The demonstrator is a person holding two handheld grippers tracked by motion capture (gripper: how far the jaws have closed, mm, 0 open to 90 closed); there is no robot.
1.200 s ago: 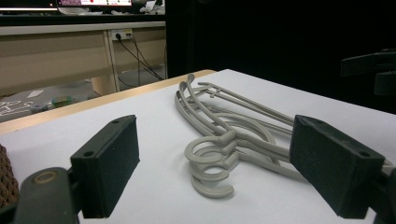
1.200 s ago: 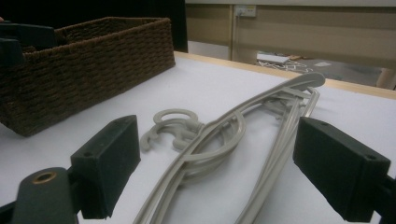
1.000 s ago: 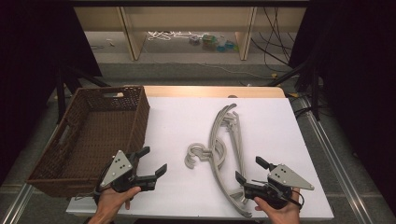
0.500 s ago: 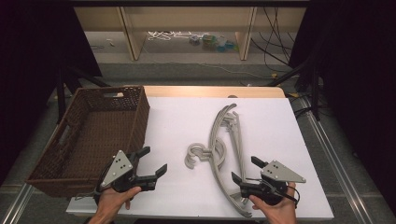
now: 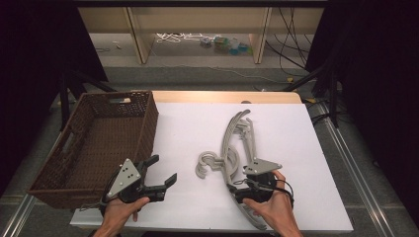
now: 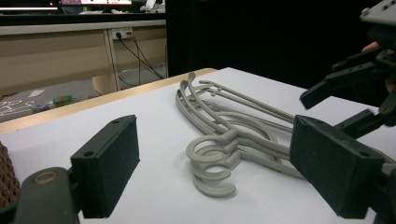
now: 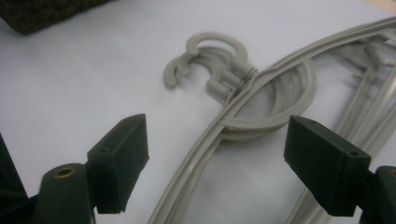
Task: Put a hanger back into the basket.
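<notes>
A stack of grey plastic hangers [image 5: 239,136] lies on the white table [image 5: 188,123], hooks [image 5: 211,165] pointing left. My right gripper [image 5: 238,181] hovers over the lower arm of the stack, just right of the hooks. In the right gripper view the hangers' arm [image 7: 210,140] runs between the right gripper's [image 7: 219,154] pads without touching them; its jaws have just been closing a little and still stand wide. My left gripper [image 5: 164,168] stands open and empty left of the hooks, beside the basket. The left gripper view faces the hooks [image 6: 215,158] across bare table.
A brown wicker basket [image 5: 148,123] stands at the table's left edge, close to my left hand. Behind the table a wooden shelf unit [image 5: 138,29] holds cables and small items on the floor. The other gripper [image 6: 355,93] shows in the left gripper view at far right.
My right hand has slid left from the table's near right part onto the hangers' lower arm. The left hand and the hangers have stayed where they were.
</notes>
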